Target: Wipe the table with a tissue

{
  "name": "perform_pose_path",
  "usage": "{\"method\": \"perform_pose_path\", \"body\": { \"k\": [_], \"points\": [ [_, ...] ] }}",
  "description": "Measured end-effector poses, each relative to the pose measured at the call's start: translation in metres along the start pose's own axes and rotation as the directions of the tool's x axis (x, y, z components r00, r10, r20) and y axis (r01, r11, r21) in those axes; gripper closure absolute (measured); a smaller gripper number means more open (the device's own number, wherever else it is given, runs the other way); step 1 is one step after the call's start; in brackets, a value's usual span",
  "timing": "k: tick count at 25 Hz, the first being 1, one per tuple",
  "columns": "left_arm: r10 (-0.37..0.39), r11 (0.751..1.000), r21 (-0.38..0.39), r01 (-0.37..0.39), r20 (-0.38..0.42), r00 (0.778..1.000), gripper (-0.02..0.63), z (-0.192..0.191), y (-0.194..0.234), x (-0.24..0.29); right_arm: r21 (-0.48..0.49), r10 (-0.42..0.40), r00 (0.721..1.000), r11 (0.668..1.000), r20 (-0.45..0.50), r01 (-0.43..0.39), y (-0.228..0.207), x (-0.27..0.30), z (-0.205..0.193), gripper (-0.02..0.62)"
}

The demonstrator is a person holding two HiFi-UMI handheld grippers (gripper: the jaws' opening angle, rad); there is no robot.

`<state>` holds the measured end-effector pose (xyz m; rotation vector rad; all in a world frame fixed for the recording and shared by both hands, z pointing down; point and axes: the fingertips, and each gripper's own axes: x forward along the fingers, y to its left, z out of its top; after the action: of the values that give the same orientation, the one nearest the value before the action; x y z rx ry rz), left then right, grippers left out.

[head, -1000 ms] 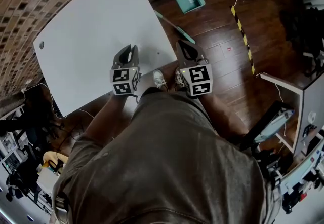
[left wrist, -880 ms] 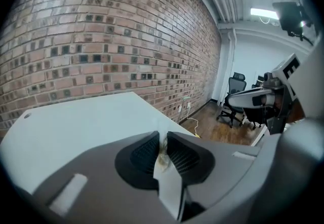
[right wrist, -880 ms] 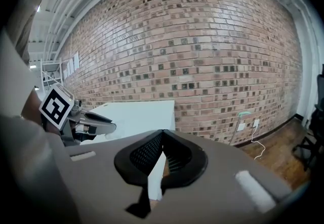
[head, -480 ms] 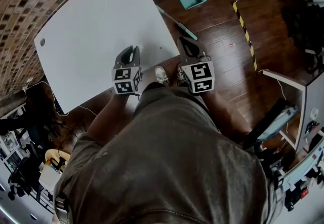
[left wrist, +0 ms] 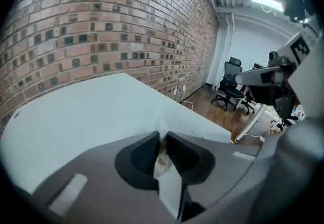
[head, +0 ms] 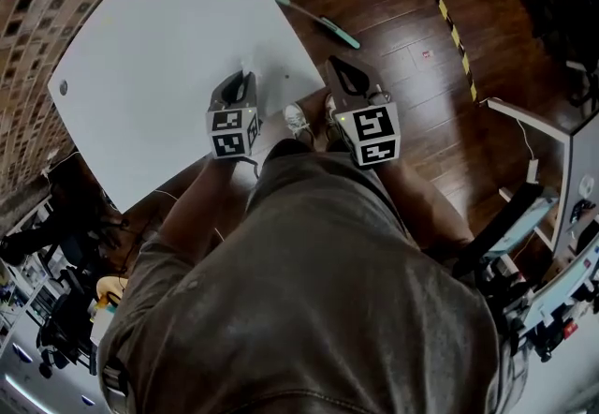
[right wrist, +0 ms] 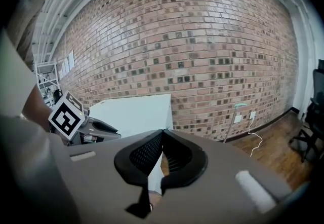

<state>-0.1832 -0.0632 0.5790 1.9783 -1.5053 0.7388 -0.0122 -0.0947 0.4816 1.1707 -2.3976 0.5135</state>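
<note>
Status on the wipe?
Left gripper shut on tissue, above table near edge. Right gripper shut, empty, beside table over floor. Nothing seen in the way.

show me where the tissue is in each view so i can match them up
Head view: the tissue is a white wisp, upper centre-left, at the tip of the left gripper.
Left gripper view: lower centre, pinched between the jaws.
Right gripper view: cannot be made out.
Shared landmark: the white table, in all three views.
</note>
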Motion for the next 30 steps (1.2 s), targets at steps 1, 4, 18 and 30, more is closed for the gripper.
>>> {"method": "perform_pose_path", "body": {
  "k": [1, 4, 18, 30],
  "points": [
    [0.001, 1.000, 0.005, -0.001, -0.011, 1.000, 0.558, -0.002, 0.000, 0.004, 0.004, -0.003, 1.000, 1.000, -0.001, 0.003, -0.002, 0.000, -0.001, 0.581],
    [0.009, 0.999, 0.032, -0.008, -0.025, 1.000, 0.558, -0.001, 0.001, 0.008, 0.017, -0.008, 1.000, 1.000, -0.004, 0.008, -0.006, 0.000, -0.004, 0.580],
    [-0.016, 0.996, 0.081, 0.020, -0.042, 0.999, 0.558, 0.008, -0.015, 0.019, 0.050, -0.041, 0.999, 0.998, 0.005, 0.040, -0.022, -0.008, -0.006, 0.580],
    [-0.071, 0.988, 0.136, 0.078, -0.057, 0.996, 0.558, 0.016, -0.046, 0.037, 0.084, -0.091, 0.996, 0.992, 0.017, 0.089, -0.046, -0.024, -0.011, 0.580]
  ]
}}
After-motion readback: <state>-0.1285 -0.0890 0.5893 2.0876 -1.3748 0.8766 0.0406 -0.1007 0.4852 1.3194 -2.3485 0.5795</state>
